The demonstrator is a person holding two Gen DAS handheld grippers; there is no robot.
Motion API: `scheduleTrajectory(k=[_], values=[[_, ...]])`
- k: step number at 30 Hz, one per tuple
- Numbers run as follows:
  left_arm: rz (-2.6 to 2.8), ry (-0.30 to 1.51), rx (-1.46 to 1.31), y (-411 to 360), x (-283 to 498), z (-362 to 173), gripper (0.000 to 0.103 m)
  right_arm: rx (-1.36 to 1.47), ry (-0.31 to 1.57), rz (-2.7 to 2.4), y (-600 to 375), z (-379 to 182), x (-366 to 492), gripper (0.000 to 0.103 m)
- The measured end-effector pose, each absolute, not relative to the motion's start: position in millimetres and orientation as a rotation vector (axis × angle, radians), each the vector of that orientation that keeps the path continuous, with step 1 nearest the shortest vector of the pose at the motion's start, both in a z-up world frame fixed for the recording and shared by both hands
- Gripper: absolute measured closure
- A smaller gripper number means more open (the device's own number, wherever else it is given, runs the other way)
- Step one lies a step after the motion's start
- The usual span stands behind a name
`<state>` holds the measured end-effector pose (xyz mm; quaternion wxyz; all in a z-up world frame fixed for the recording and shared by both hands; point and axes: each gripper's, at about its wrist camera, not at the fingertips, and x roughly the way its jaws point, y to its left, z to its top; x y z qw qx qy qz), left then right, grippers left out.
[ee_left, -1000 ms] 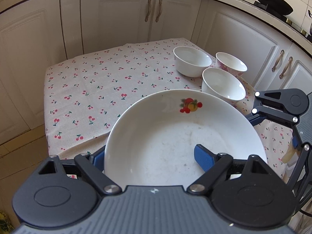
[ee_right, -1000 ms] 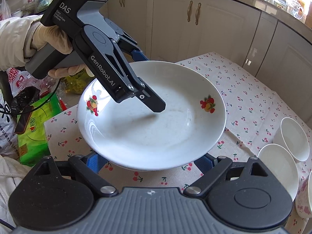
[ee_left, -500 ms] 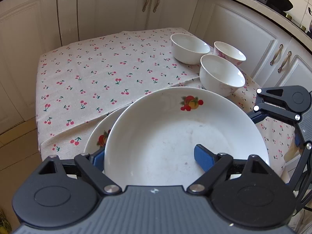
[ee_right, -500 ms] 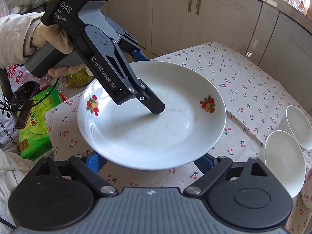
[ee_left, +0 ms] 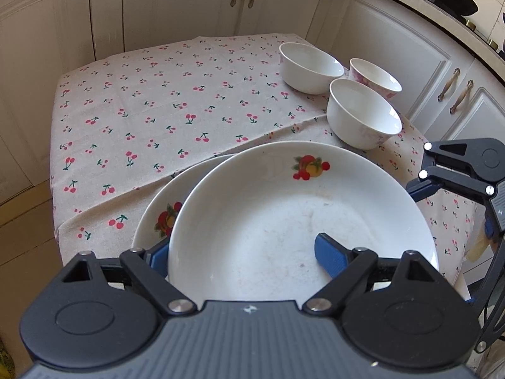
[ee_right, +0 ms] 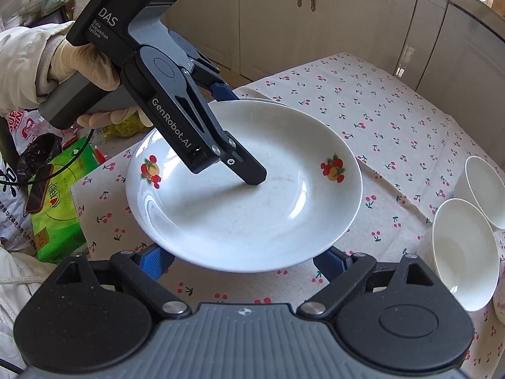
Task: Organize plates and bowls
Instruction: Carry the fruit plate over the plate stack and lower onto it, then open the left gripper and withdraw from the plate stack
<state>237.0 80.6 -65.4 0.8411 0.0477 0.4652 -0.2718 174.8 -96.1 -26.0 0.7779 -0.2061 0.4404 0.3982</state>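
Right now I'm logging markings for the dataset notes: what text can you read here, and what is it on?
"DAS" and "Data Acquisition System": on the left gripper, upper housing.
"GenRobot.AI": on the same gripper's arm.
Green package beside the table: print too small to read.
Red-and-white bag: characters cut off, unreadable.
Plates and bowls: pictures only, no words.

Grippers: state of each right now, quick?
Left gripper: shut on the top plate, one of the fingers inside, one under the rim.
Right gripper: open, plate rim above its fingers, no grip visible.
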Motion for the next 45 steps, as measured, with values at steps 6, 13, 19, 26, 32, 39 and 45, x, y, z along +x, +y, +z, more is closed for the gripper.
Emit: scheduleTrajectory(k=[6, 13, 19, 26, 32, 39, 45], values=[[-0.584, 1.001, 0.114, 80, 241, -67, 0.013, -0.445, 0.958, 0.860, -95, -24, 172, 0.007], [-0.590, 1.035, 0.125, 81, 246, -69, 0.013, -0.448, 0.953, 0.855, -94, -22, 169, 0.007], [-0.583, 1.036, 0.165, 78, 246, -67, 0.013, -0.447, 0.949, 0.850, -95, -21, 168, 0.007], [-0.585, 1.011, 0.179, 80, 245, -60, 0.013, -0.443, 0.942, 0.845, -95, -21, 167, 0.007], [-0.590, 0.987, 0.166, 84, 243, -56, 0.013, -0.447, 0.941, 0.837, -93, -21, 167, 0.007], [-0.602, 0.933, 0.141, 92, 240, -46, 0.012, -0.459, 0.933, 0.829, -90, -22, 166, 0.007], [-0.572, 0.899, 0.126, 100, 236, -40, 0.012, -0.471, 0.922, 0.819, -88, -22, 164, 0.005]])
